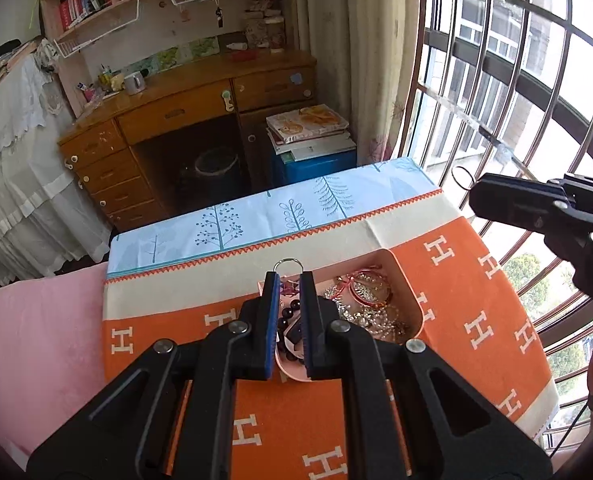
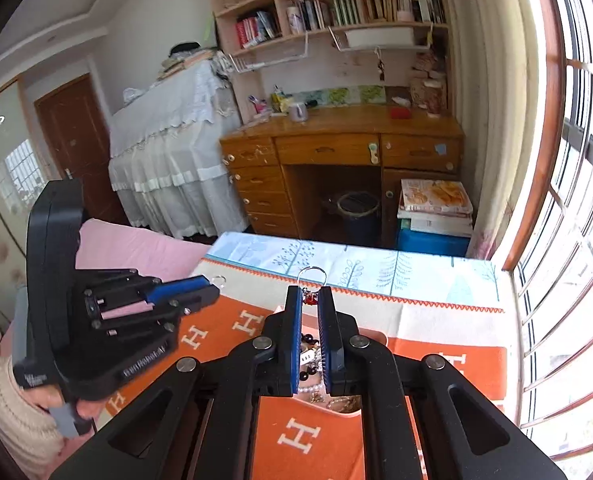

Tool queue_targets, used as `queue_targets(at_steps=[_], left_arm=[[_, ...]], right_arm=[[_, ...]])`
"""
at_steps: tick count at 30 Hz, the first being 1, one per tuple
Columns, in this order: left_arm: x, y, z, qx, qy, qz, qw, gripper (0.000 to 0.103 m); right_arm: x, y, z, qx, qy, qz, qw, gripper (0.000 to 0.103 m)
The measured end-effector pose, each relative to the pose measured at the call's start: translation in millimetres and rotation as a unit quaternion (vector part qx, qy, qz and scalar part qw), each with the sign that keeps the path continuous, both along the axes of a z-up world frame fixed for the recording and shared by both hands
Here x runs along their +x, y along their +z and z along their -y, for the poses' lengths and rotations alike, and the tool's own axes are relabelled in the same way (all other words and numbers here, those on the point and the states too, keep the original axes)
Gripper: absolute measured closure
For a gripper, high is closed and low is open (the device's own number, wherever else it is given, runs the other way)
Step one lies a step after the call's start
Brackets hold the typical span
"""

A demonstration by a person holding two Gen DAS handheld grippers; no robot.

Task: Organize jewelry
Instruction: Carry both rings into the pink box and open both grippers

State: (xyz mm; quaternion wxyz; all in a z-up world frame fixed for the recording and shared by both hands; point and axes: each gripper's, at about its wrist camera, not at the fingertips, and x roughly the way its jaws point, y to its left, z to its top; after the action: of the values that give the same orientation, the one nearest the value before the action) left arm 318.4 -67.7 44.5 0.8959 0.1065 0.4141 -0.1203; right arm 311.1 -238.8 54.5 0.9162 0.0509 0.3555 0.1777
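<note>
A pink tray [image 1: 406,280] full of jewelry sits on the orange and white cloth; it holds red bangles [image 1: 366,286], dark beads [image 1: 286,314] and sparkly chains. My left gripper [image 1: 288,278] is shut on a silver ring [image 1: 288,264] with a small charm, held above the tray's left part. My right gripper [image 2: 310,292] is shut on another silver ring [image 2: 311,274] with a red charm [image 2: 309,299], held above the tray [image 2: 336,410]. The right gripper also shows at the right of the left wrist view [image 1: 474,196], with its ring [image 1: 462,178] sticking out.
The table cloth [image 1: 476,288] has a pale blue band at its far edge. A pink bed [image 1: 36,328] lies to the left. A window with bars [image 1: 516,100] runs along the right. A wooden desk [image 1: 200,100] and a blue box with books [image 1: 312,140] stand beyond the table.
</note>
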Motion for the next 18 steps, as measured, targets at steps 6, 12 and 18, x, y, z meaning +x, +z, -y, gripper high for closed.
queue_targets(at_steps=[6, 12, 18], left_arm=[[44, -66, 7, 0.01, 0.021, -0.045, 0.9987, 0.095], [67, -109, -1, 0.003, 0.04, -0.082, 0.9958, 0.095], [79, -125, -12, -0.013, 0.051, -0.097, 0.9939, 0.051]], right_arm=[[66, -67, -22, -0.014, -0.014, -0.078, 0.997, 0.095], [94, -131, -29, -0.019, -0.029, -0.133, 0.991, 0.095], [110, -162, -28, -0.004, -0.044, -0.152, 0.987, 0.081]])
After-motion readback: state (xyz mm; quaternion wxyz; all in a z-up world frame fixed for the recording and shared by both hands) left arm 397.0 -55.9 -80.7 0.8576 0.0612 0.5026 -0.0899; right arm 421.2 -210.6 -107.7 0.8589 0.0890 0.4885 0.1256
